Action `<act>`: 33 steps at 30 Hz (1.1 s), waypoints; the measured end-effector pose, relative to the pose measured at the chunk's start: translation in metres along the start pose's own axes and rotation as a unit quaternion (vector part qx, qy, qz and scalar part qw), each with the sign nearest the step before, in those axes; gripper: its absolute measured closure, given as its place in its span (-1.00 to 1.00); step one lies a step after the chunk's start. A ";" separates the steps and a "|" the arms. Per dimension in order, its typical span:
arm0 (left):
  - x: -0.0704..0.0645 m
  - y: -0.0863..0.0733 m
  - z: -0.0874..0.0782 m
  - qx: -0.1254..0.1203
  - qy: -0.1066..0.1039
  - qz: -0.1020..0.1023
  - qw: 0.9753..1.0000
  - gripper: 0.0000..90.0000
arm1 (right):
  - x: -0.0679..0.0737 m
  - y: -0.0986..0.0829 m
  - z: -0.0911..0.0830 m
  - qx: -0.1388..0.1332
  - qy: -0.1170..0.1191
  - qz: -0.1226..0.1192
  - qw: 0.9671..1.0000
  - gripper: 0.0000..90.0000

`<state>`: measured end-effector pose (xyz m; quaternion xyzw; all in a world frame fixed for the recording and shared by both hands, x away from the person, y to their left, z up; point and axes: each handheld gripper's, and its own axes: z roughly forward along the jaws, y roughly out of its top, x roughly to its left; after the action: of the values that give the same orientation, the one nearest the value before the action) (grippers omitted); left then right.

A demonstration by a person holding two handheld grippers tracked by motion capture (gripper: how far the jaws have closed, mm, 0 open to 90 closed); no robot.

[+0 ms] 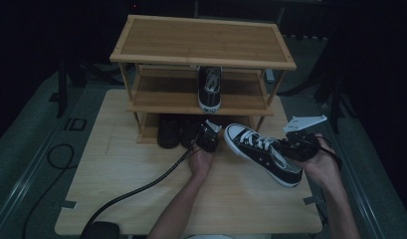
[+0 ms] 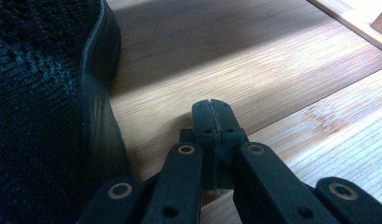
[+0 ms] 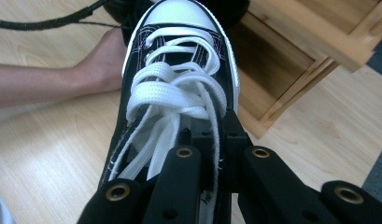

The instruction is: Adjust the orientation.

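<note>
High view: right gripper [image 1: 290, 146] fingers pinch sneaker [image 1: 263, 153] at its collar, toe toward rack [image 1: 203, 59]; left gripper [image 1: 209, 138] fingers pressed together.

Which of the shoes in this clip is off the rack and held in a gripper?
The black sneaker with white laces, clamped by the right gripper above the table. Its twin stands on the rack's middle shelf, and the dark pair sits on the bottom shelf.
</note>
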<state>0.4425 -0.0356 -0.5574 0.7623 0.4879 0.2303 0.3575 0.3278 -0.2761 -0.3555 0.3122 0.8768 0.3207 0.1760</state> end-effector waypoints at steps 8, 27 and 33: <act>0.000 0.000 0.000 -0.001 0.000 0.000 1.000 1.00 | -0.007 0.011 -0.008 -0.007 -0.006 -0.001 1.000 0.96; 0.000 0.000 0.000 0.000 0.005 0.001 1.000 1.00 | -0.022 0.052 -0.017 -0.030 -0.023 0.005 0.999 0.96; 0.000 0.000 0.000 0.000 0.000 0.001 1.000 1.00 | -0.029 0.064 -0.014 -0.032 -0.034 0.018 0.999 0.96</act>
<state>0.4426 -0.0355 -0.5575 0.7628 0.4872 0.2307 0.3572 0.3699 -0.2628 -0.2987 0.3328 0.8536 0.3412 0.2102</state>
